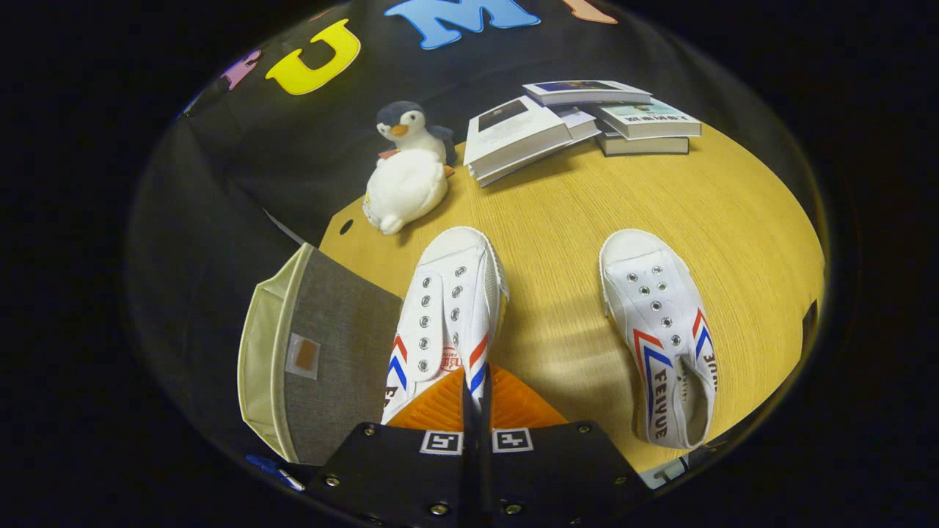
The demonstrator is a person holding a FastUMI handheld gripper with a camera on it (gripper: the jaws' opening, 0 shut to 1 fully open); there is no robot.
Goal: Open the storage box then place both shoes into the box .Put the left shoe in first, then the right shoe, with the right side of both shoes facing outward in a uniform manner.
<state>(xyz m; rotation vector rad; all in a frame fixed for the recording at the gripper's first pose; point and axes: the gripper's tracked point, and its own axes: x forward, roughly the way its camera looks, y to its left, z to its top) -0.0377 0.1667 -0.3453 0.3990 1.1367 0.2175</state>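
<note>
Your fingers are pinched nearly together on the heel side of the left white canvas shoe, which hangs over the wooden table beside the grey fabric storage box. The right white canvas shoe lies on the table, well apart.

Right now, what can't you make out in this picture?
- Held shoe: its heel, in the gripper view, hidden by the gripper shut on it.
- Storage box: its inside, hidden by its own grey wall.
- Lowest book: its cover, hidden under the stacked books.
</note>
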